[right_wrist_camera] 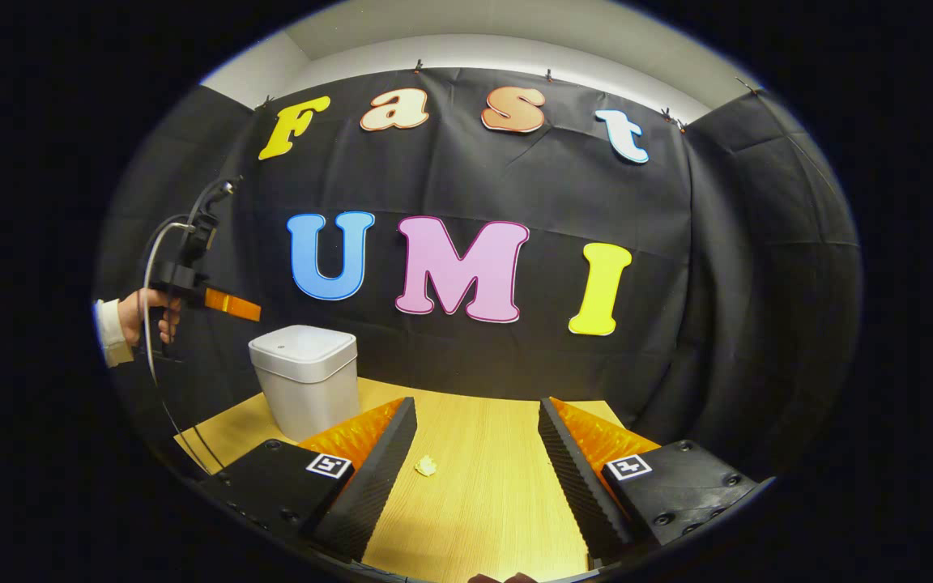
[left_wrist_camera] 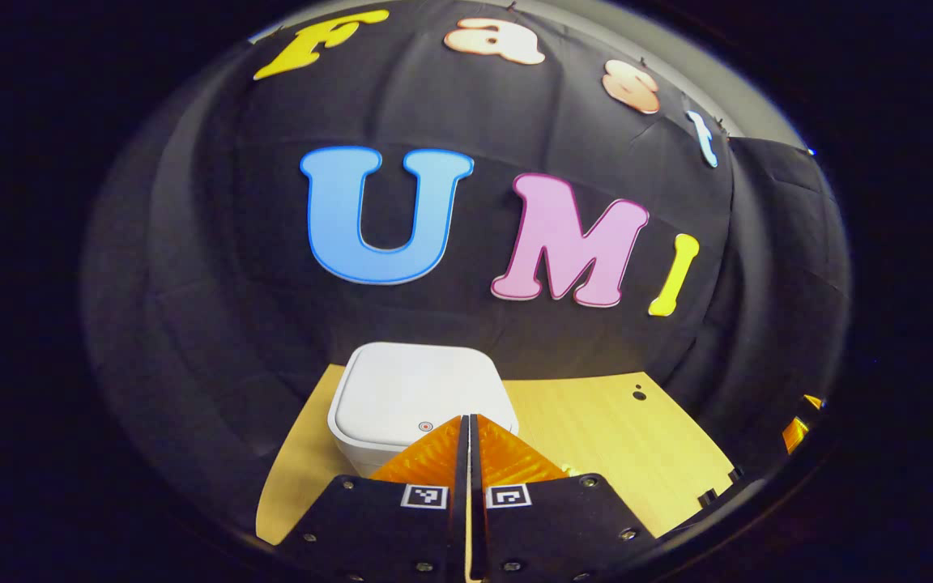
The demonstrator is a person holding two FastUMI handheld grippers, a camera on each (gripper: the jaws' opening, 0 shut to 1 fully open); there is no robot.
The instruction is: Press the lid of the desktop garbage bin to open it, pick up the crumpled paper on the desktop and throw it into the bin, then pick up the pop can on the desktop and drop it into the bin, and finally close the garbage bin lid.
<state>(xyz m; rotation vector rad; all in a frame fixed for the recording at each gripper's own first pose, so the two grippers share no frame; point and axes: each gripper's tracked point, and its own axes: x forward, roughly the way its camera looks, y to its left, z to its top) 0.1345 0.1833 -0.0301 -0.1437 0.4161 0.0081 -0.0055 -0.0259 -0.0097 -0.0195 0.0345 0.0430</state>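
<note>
The left gripper point(left_wrist_camera: 466, 421) hovers over the bin's lid point(left_wrist_camera: 414, 393) — fingers closed, empty. The right gripper point(right_wrist_camera: 476, 441) gapes wide, the crumpled paper point(right_wrist_camera: 426, 465) lying on the surface point(right_wrist_camera: 483, 502) between its fingers.

Black cloth wall point(right_wrist_camera: 677, 267) (creased), pale wooden table point(right_wrist_camera: 483, 486), white ceiling strip point(right_wrist_camera: 499, 48)

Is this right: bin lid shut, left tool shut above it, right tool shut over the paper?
Not quite: the right tool is open, its fingers wide apart with the paper on the table between them, as the right gripper view shows. The bin lid is shut and the left tool is shut above it.
</note>
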